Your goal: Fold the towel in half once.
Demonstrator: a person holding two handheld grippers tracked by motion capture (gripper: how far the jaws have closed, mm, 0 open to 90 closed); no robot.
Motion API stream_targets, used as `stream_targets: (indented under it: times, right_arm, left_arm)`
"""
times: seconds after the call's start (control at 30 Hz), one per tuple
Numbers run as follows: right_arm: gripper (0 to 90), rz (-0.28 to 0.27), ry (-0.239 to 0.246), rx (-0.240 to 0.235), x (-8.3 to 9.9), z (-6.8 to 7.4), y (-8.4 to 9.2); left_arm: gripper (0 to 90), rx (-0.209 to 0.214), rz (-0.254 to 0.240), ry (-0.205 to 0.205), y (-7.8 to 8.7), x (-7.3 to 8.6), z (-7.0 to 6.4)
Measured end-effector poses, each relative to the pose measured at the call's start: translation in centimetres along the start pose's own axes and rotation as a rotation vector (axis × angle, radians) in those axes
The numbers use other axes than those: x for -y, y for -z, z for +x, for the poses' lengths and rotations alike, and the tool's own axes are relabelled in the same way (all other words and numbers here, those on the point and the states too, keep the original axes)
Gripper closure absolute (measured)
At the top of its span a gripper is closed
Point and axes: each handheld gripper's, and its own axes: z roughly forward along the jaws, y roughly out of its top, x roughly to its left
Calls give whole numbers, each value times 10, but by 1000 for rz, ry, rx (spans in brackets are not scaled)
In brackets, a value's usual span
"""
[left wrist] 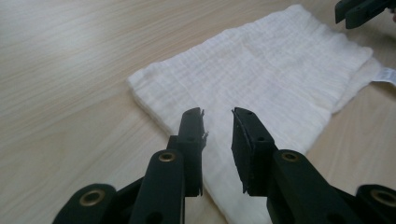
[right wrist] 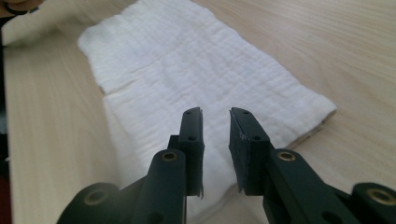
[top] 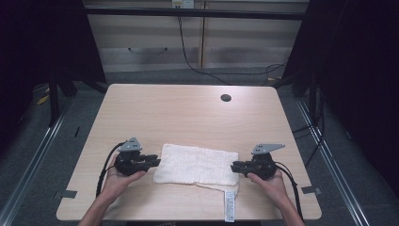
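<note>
A white folded cloth [top: 195, 165] lies flat on the wooden table [top: 188, 113], near its front edge, with a label tag [top: 229, 205] hanging from its near right corner. My left gripper [top: 155, 162] sits at the cloth's left end, and my right gripper [top: 234, 167] at its right end. In the left gripper view the jaws of my left gripper [left wrist: 218, 122] stand a little apart above the cloth [left wrist: 261, 74], with nothing between them. In the right gripper view my right gripper [right wrist: 215, 120] is likewise open over the cloth [right wrist: 187, 70], holding nothing.
A round cable hole [top: 226, 98] is in the table's far right part. Dark curtains and a metal frame stand at both sides. Cabinets [top: 197, 37] and loose cables are on the floor behind the table.
</note>
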Motion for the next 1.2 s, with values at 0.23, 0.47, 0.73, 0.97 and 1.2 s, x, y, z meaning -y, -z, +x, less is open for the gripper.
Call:
stream_targets:
  times: [0.23, 0.47, 0.73, 0.97, 1.2]
  right_arm:
    - [708, 48, -8, 45, -7, -10, -19]
    - [712, 73, 5, 60, -6, -11, -25]
    - [706, 100, 21, 47, -10, -5, -31]
    - [678, 104, 29, 20, -16, 1, -30]
    - [658, 53, 2, 60, -31, -23, -36]
  left_arm:
    - [700, -38, 72, -15, -45, -9, -1]
    - [697, -44, 96, -49, -38, 4, -7]
    - [697, -46, 125, -30, -21, 16, -15]
    - [690, -49, 102, -19, -7, 30, -19]
    - [681, -51, 98, -11, -5, 32, -21]
